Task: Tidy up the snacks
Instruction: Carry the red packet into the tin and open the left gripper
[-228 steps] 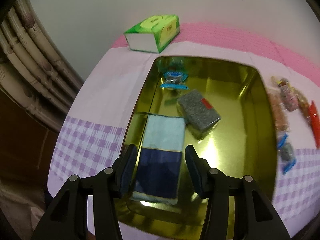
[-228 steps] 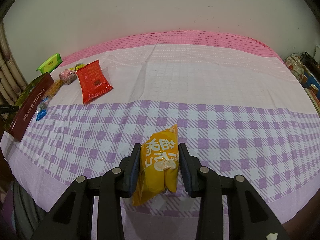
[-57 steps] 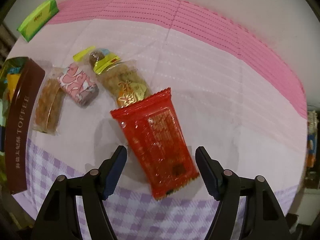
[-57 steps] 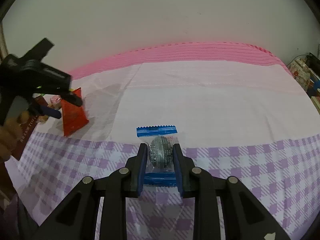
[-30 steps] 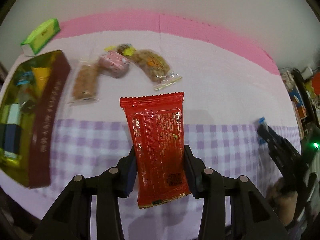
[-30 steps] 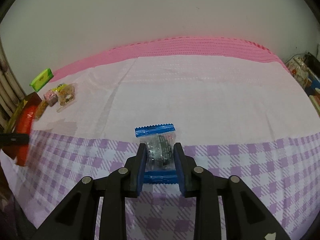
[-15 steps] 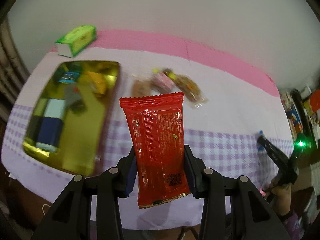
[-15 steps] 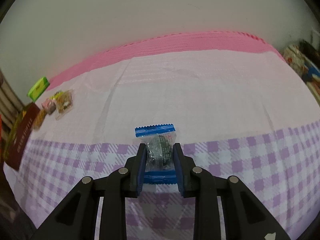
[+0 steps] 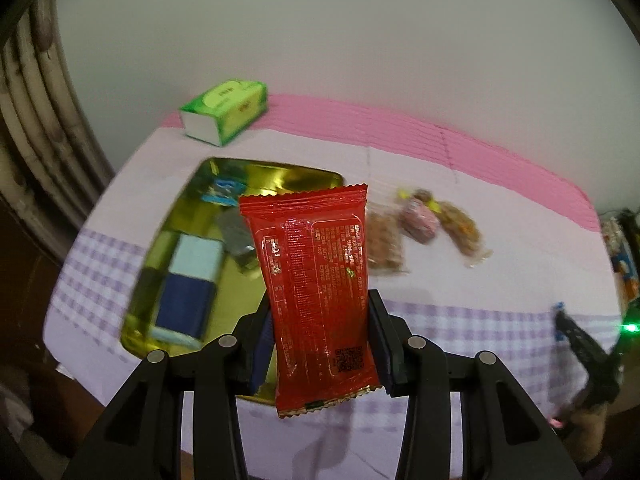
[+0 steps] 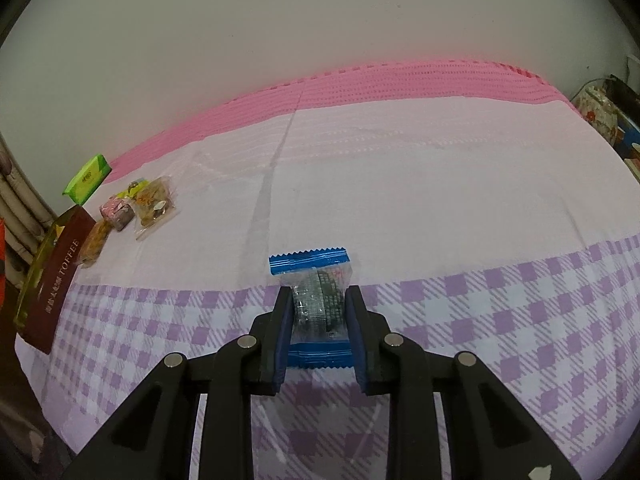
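The left gripper (image 9: 324, 350) clamps the lower half of a red snack packet (image 9: 318, 300), likely light, crinkly and slippery; a grip across the middle suits it. It tilts downward above the gold tin (image 9: 176, 240). The right gripper (image 10: 318, 332) pinches a blue-ended candy wrapper (image 10: 316, 304) over the checked cloth (image 10: 520, 320)

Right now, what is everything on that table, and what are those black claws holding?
Gold metal tin: one, maroon outside, table's left end, snacks inside.
Green tissue pack: one, behind the tin.
Clear-wrapped brown snacks: two, beside the tin.
Pink wrapped sweet: one, between them.
Red foil packet: one, in the air over the tin.
Blue-edged clear packet: one, grey sweet inside.
Checked tablecloth: one, pink, white, purple.
Left claw: shut on the red packet.
Right claw: shut on the blue-edged packet.
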Demonstrator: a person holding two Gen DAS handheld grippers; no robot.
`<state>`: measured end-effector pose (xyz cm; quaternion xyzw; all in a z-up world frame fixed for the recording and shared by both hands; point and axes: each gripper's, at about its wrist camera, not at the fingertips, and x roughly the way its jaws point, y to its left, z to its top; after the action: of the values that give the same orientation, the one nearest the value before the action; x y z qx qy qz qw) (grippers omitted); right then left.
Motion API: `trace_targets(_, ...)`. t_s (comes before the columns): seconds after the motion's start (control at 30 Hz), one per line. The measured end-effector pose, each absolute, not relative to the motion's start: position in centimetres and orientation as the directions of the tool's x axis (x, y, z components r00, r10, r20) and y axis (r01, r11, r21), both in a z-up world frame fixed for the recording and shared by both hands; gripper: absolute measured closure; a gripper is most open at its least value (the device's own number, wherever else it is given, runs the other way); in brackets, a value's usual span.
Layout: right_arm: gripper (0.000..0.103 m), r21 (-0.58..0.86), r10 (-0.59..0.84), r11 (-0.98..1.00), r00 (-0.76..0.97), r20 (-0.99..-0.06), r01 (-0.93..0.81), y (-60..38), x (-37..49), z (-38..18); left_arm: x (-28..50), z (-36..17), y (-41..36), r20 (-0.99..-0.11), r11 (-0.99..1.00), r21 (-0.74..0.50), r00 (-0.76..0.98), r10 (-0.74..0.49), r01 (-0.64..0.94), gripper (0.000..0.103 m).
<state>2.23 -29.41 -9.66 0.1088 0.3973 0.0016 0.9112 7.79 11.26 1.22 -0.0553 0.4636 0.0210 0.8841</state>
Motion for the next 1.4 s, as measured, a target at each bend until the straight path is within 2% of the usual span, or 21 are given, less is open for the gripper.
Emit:
trace_targets(0.17, 0.078, 0.179, 0.072, 0.98, 0.687, -0.723, 0.086, -29.1, 2.5, -9.7, 9.4, -0.1, 12.8, -0.823, 0.994, -0.025, 0.566, 0.04, -0.107, 0.06)
trace_targets(0.63, 0.077, 0.146, 0.046, 0.985, 0.689, -0.723, 0.088, -28.7, 2.4, -9.8, 12.2, -3.1, 15.7, -0.852, 0.989, -0.013, 0.519, 0.068, -0.151, 0.06)
trace_targets(0.83, 0.076, 0.145, 0.045, 0.985, 0.69, -0.723, 0.088, -28.6, 2.4, -9.8, 12.6, -4.0, 17.7, -0.874, 0.981, -0.066, 0.485, 0.03, -0.181, 0.06)
trace_targets(1.4, 0.075, 0.149, 0.049, 0.985, 0.69, -0.722, 0.085, -28.6, 2.4, -9.7, 13.4, -5.4, 18.6, -0.892, 0.983, -0.067, 0.452, 0.019, -0.173, 0.06)
